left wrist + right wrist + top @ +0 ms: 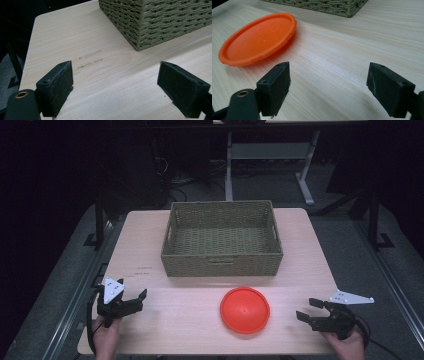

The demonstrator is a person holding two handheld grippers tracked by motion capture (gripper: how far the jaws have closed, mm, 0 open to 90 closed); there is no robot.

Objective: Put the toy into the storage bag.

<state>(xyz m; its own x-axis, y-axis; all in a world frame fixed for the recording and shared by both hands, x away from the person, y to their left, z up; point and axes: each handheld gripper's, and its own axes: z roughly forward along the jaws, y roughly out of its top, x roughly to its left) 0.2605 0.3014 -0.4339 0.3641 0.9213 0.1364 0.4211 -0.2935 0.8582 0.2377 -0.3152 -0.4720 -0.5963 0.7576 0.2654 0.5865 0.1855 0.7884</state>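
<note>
2 grippers rest wide open and empty on the counter [150,295]: left gripper [135,301], right gripper [308,310]. Between them, nearer the right, lies the orange disc [245,309], before the wicker basket [222,262]. Faint pencil marks [91,58] appear clearly from the left gripper view.

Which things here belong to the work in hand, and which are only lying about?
Part of the work:
orange disc
woven basket
left gripper, open
right gripper, open

Only lying about:
pencil marks on the table
desk frame behind the table
</note>
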